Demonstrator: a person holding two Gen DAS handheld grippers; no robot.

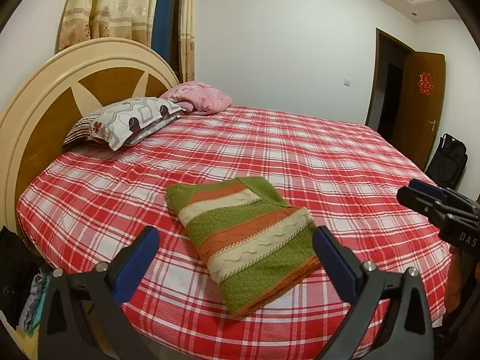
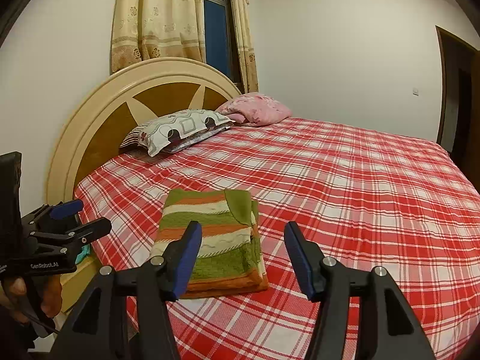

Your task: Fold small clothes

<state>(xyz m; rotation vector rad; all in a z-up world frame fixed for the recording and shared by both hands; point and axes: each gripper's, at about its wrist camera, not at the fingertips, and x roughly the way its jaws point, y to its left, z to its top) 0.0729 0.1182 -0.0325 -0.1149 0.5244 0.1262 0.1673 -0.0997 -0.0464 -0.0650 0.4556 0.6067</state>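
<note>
The striped knit sweater lies folded into a compact rectangle on the red plaid bed, near the bed's front edge, at about 12 o'clock from both tools. The left tool hangs above it, released, jaws spread wide and holding nothing; the right tool is likewise released and empty, with the sweater at its 11 o'clock. The fold looks finished, so the step in hand is probably a tidy-up or withdrawal: press the top layer flat rather than pinch it, and lift straight away so no pad snags the loose knit. The sweater's underside and inner layers are hidden, so I cannot tell whether the sleeves are tucked evenly. Clothes at the left view's 8 o'clock edge are cut off.
</note>
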